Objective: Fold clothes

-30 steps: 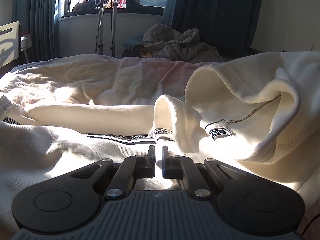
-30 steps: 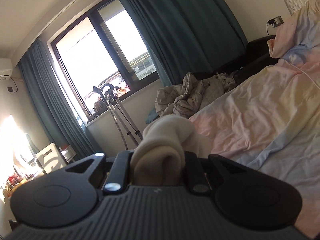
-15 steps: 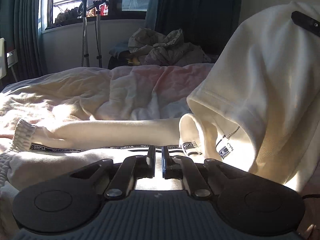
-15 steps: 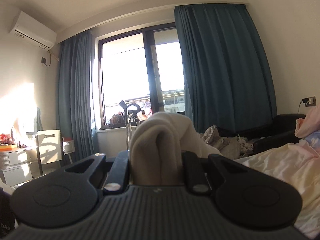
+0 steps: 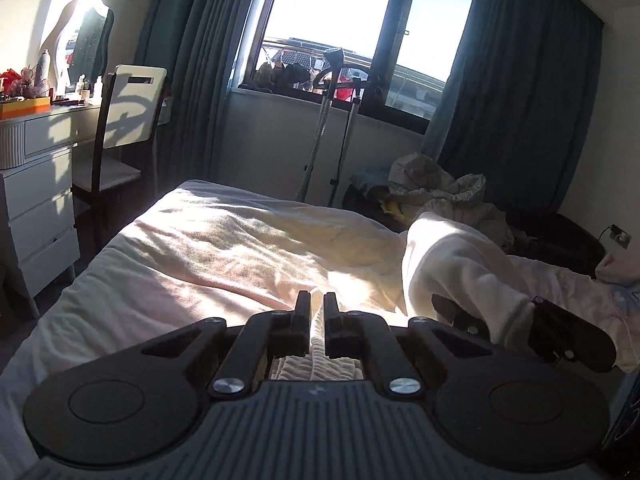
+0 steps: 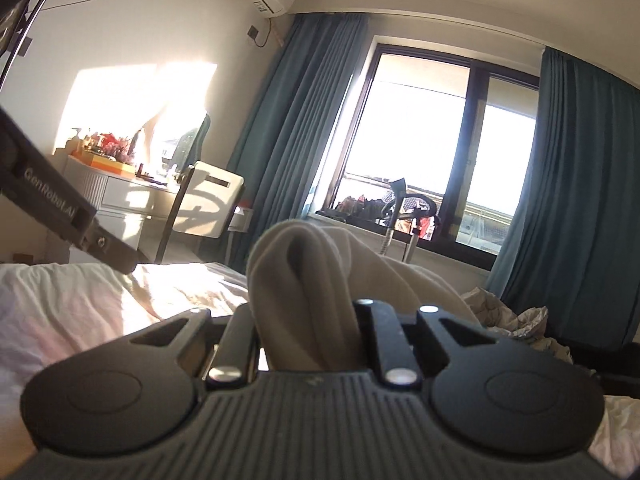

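Both tongs grip cream cloth; the left gripper [image 5: 316, 312] is clenched nearly tight on a ribbed edge of the garment [image 5: 452, 264], which shows as a pale strip between its fingers [image 5: 302, 314]; the right gripper [image 6: 306, 320] clamps a thick folded wad of the same garment [image 6: 308, 276], the bunch bulging up above its jaws. In the left view the right gripper [image 5: 520, 330] sits just beside, at lower right, with the cloth rising from it in a rounded hump over the bed [image 5: 224, 256]. Beyond lie the sunlit sheet, a crumpled pile [image 5: 440, 188] at the far end, crutches [image 5: 332, 120] against the sill, the window [image 5: 352, 24] with dark curtains [image 5: 192, 60], a chair [image 5: 128, 116] and dresser [image 5: 36, 168] at left.
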`<action>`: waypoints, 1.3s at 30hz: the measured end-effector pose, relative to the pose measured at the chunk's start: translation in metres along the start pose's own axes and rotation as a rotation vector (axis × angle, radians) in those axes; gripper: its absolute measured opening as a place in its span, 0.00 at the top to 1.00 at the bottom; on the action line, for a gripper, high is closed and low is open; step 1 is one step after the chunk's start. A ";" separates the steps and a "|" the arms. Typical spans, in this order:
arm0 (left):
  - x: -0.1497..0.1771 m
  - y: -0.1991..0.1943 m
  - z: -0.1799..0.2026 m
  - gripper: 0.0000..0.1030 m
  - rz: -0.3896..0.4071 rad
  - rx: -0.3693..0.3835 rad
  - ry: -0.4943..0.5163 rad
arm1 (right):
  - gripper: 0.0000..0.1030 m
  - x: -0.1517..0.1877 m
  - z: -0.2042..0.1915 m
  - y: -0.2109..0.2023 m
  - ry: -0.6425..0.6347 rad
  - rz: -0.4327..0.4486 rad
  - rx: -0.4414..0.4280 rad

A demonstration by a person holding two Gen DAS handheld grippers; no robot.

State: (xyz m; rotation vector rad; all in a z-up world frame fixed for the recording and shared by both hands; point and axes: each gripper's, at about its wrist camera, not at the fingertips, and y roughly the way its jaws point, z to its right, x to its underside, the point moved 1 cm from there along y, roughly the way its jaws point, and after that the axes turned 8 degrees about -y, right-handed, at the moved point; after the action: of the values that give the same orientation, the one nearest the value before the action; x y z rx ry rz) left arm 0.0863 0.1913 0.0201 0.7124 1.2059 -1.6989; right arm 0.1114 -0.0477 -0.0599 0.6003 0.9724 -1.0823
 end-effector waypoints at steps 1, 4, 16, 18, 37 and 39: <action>-0.001 -0.003 -0.008 0.93 -0.002 -0.002 -0.021 | 0.84 0.003 -0.021 0.008 -0.028 -0.017 -0.038; -0.002 -0.009 -0.023 0.93 -0.008 -0.006 -0.069 | 0.83 0.016 -0.068 0.022 -0.100 -0.079 -0.139; 0.019 0.001 0.008 0.38 -0.076 0.028 -0.141 | 0.62 -0.009 -0.036 -0.008 -0.031 -0.112 -0.383; 0.027 0.005 0.014 0.38 -0.107 0.029 -0.156 | 0.46 -0.014 -0.020 -0.027 -0.006 -0.099 -0.429; 0.063 0.033 0.015 0.78 -0.200 -0.022 -0.250 | 0.80 0.050 0.055 -0.088 0.254 -0.280 -0.284; 0.056 0.030 0.008 0.80 -0.164 0.002 -0.305 | 0.84 0.044 0.040 -0.097 0.143 -0.244 -0.290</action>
State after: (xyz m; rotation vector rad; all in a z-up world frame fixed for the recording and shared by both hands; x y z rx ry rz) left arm 0.0899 0.1615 -0.0361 0.3450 1.0699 -1.8646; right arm 0.0419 -0.1368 -0.0756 0.3292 1.3260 -1.0957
